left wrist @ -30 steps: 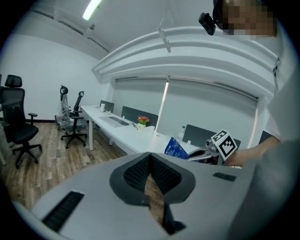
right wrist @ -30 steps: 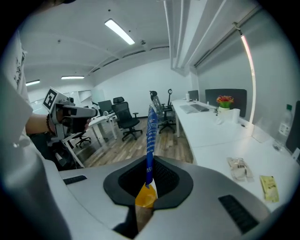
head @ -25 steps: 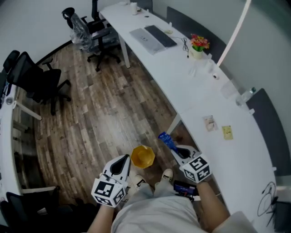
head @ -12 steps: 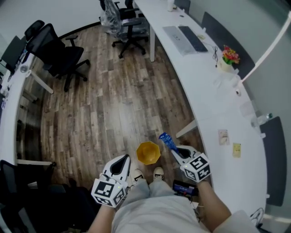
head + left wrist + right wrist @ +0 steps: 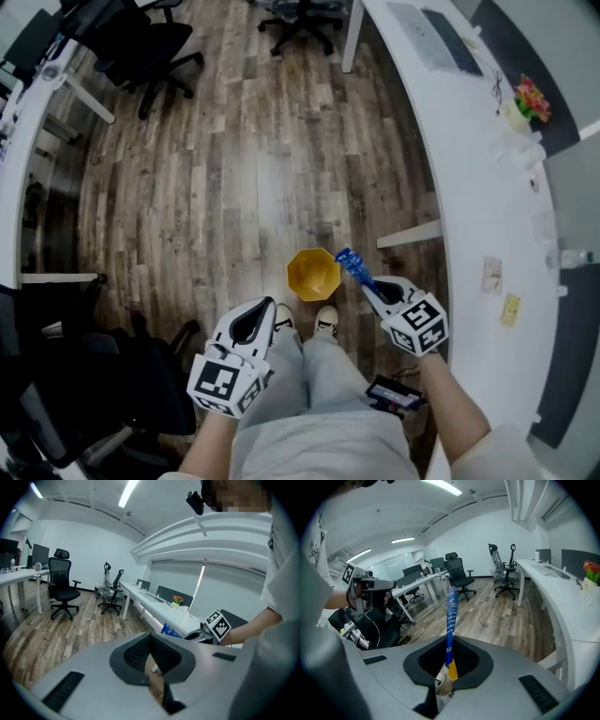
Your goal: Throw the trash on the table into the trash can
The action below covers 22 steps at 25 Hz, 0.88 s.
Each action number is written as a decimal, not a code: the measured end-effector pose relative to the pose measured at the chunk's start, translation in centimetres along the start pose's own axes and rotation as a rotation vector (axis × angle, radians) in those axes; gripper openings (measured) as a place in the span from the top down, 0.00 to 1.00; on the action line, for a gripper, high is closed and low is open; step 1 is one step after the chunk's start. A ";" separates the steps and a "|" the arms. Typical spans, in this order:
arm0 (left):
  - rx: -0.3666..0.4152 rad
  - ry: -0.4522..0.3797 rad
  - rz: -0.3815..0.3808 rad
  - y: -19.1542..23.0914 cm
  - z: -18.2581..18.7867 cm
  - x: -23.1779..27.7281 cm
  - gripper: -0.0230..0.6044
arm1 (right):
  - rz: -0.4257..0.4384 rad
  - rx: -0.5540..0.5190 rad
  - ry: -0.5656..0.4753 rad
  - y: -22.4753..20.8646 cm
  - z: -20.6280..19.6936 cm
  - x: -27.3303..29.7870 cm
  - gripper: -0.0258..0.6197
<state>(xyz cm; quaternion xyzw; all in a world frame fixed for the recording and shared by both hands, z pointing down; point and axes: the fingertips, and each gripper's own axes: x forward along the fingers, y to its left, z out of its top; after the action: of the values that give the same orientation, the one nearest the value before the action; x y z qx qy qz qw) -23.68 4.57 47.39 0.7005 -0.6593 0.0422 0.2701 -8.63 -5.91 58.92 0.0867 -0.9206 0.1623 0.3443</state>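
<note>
A yellow trash can (image 5: 313,273) stands on the wood floor just ahead of the person's shoes. My right gripper (image 5: 378,289) is shut on a blue snack wrapper (image 5: 353,266), whose free end reaches the can's right rim. In the right gripper view the wrapper (image 5: 450,613) stands up thin and edge-on from between the pads. My left gripper (image 5: 255,324) hangs left of the can, shut with nothing in it. In the left gripper view I see the blue wrapper (image 5: 170,631) in front of the right gripper's marker cube (image 5: 218,624).
A long curved white desk (image 5: 469,187) runs along the right, with a paper scrap (image 5: 491,274), a yellow note (image 5: 510,309), a keyboard and a flower pot (image 5: 530,98) on it. Black office chairs (image 5: 141,47) stand at the far left. A second desk edge (image 5: 28,122) lies left.
The head view has swung away from the desk toward the floor. The yellow can now lies closer to the wrapper's tip. Both grippers keep their grip states.
</note>
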 end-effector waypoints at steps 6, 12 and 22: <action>-0.035 0.050 0.024 3.4 -5.8 3.5 0.96 | 0.047 -0.005 0.080 -1.1 -5.8 6.6 0.89; -0.049 0.088 0.044 7.1 -13.0 6.7 0.96 | 0.082 -0.008 0.188 -3.0 -14.5 15.3 0.89; -0.041 0.079 0.062 11.6 -22.1 12.1 0.96 | 0.065 -0.002 0.335 -7.2 -28.9 27.5 0.89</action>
<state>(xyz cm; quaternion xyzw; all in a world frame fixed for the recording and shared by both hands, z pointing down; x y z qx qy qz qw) -26.61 3.43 74.93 0.6718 -0.6702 0.0647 0.3086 -9.76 -3.56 99.35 0.0282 -0.8528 0.1848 0.4876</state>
